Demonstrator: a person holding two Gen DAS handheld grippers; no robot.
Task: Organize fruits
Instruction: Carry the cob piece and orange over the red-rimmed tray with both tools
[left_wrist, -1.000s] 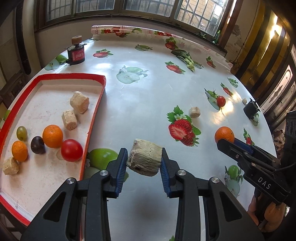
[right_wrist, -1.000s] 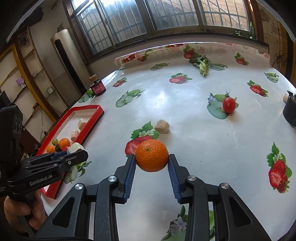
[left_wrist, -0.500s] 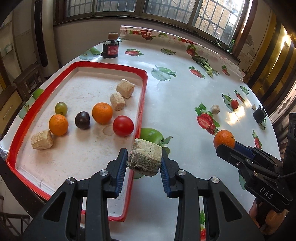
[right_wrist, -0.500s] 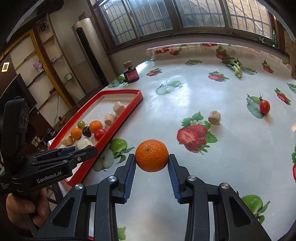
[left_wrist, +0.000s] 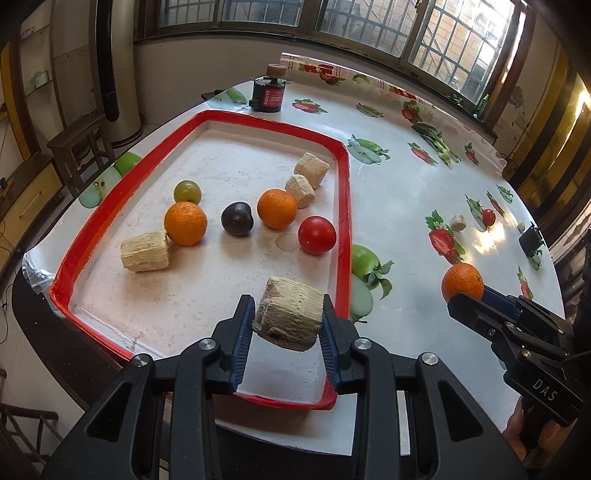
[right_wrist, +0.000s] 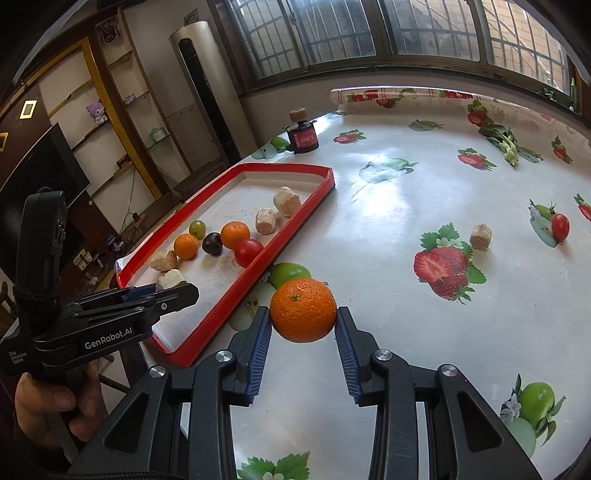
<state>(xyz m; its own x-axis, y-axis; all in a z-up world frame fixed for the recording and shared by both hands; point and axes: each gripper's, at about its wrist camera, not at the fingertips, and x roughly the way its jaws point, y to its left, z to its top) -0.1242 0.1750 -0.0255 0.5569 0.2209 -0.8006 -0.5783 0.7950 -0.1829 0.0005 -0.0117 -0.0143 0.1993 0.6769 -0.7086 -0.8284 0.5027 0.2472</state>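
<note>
**Both grippers carry food toward the red tray**

Since a second ago, both grippers have moved toward the tray, and the left one now hangs over the tray's near corner instead of over bare tablecloth.

The left gripper (left_wrist: 288, 325) is clamped on a pale corn chunk (left_wrist: 289, 318). Its blue pads press the chunk's two sides. The chunk is held up in the air, tilted, with its cut end turned to the left and toward the camera.

The red tray (left_wrist: 343, 229) lies flat on the table (right_wrist: 388, 295), close to the table's left edge. Inside it sit two oranges, a dark plum (left_wrist: 237, 218), a green grape (left_wrist: 187, 192), a red tomato (left_wrist: 317, 235) and three more corn pieces. The near half of the tray floor is bare.

The right gripper (right_wrist: 303, 321) is clamped on an orange (right_wrist: 303, 309), with its stem spot facing up. It hangs over the tablecloth, just beside the tray's right rim. Farther right, a corn piece (right_wrist: 481, 236) and a small tomato (right_wrist: 560, 227) lie on the cloth, well apart from the tray.
</note>
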